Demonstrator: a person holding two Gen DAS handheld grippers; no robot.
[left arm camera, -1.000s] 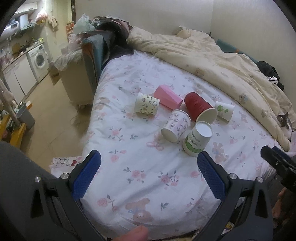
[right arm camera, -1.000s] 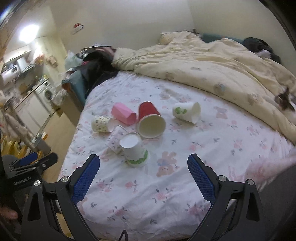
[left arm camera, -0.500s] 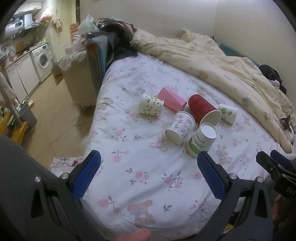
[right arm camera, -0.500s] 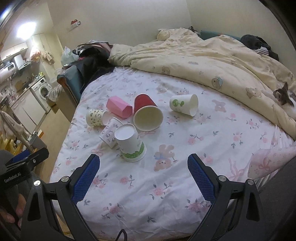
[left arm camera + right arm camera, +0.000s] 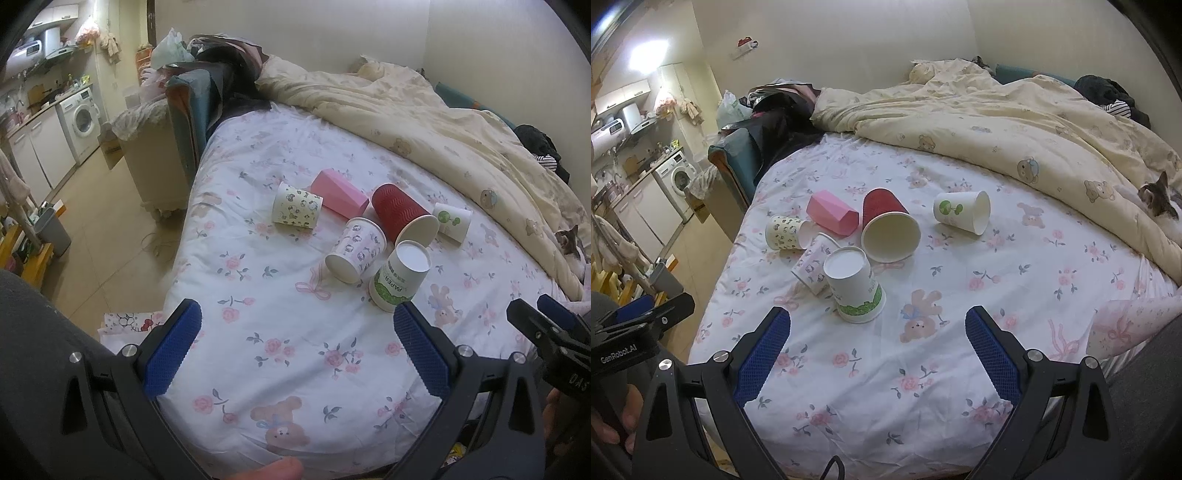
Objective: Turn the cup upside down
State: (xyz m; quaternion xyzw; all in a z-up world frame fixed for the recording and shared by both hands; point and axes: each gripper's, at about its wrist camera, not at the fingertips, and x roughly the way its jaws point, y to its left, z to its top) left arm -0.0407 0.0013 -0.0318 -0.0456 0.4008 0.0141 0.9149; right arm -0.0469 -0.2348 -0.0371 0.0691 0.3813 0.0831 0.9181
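Cat (image 5: pixel 1156 201) shows clearly from right wrist; barely visible from left.

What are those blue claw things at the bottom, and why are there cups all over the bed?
The blue claws are grabbers, one in each of a person's hands. Each has a tiny camera looking out between its two fingers, so you get two pictures of one bed. One picture is from the left gripper, the other from the right gripper. Both are open and hold nothing. On the flowery bed sheet lie six cups. The green-leaf cup is already standing upside down. The red cup, pink cup and the other three lie on their sides. A cat rests by the blanket.
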